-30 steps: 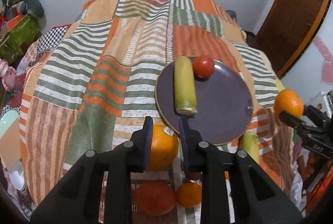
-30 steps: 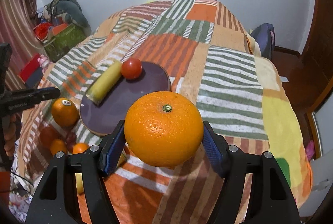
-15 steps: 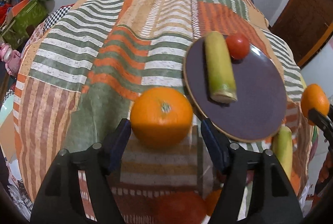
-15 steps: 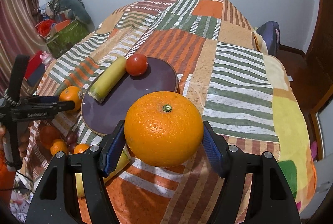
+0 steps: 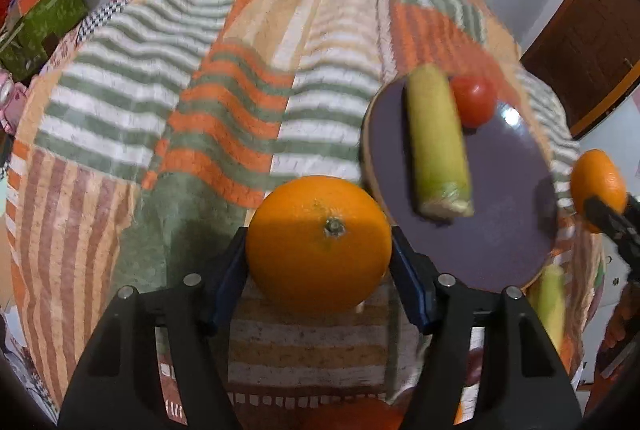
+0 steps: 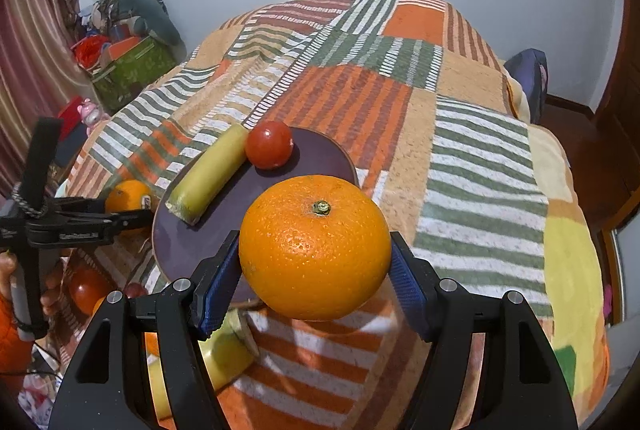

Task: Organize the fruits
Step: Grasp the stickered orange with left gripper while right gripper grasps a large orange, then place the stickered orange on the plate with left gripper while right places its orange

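My left gripper is shut on a large orange and holds it just left of the dark purple plate. The plate carries a yellow-green banana piece and a red tomato. My right gripper is shut on a second large orange, held above the blanket at the plate's near right edge. In the right wrist view the left gripper shows at the left with its orange; the banana piece and tomato lie on the plate.
More fruit lies at the bed's near edge: a banana piece, a red fruit and small oranges. The striped patchwork blanket covers the bed. A green box and clutter stand at the far left. A wooden door is at right.
My left gripper closed on the orange by the plate's edge, and it now sits gripped between the fingers. My right gripper kept its orange and moved slightly toward the plate.
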A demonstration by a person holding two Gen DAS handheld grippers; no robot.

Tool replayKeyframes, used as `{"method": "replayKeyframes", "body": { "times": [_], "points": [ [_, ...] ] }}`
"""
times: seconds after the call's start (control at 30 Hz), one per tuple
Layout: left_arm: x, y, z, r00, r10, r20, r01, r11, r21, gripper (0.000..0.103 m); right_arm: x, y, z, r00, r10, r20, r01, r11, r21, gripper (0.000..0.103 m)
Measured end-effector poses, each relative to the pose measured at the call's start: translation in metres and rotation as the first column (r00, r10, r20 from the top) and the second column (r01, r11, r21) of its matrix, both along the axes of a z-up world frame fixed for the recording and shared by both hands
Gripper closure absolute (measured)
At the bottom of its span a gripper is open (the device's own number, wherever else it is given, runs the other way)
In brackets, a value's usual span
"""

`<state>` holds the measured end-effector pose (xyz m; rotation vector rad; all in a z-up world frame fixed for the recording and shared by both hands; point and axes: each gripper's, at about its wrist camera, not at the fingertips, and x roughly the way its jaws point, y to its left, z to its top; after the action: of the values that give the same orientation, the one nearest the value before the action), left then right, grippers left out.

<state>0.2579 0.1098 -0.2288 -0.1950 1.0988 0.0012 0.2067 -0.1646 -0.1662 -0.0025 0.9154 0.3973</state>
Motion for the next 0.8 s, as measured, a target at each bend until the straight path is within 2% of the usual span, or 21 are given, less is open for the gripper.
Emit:
{"method": "replayKeyframes", "body": {
  "times": [0.2, 0.3, 0.53, 0.8],
  "points": [
    [0.006, -0.023, 0.042, 0.992, -0.064, 0.109, 0.064, 0.998, 0.008, 0.037, 0.014, 0.011, 0.000, 1.000, 0.020, 0.014, -0.020, 1.000, -0.004, 0.036],
    [0.012, -0.042, 0.050, 0.986, -0.113, 0.126, 0.112, 0.994, 0.014, 0.037, 0.022, 0.015, 0.001, 0.999, 0.028, 0.024, -0.028, 1.000, -0.010, 0.036],
    [0.035, -0.076, 0.043, 0.974, -0.206, 0.096, 0.206, 0.979, 0.011, 0.037, 0.043, 0.021, -0.001, 0.997, 0.063, 0.034, -0.062, 0.997, -0.042, 0.036],
    [0.055, -0.086, 0.028, 0.971, -0.229, 0.063, 0.229, 0.973, 0.007, 0.037, 0.058, 0.024, -0.012, 0.993, 0.117, 0.014, -0.116, 0.991, -0.068, 0.036]
  ]
}}
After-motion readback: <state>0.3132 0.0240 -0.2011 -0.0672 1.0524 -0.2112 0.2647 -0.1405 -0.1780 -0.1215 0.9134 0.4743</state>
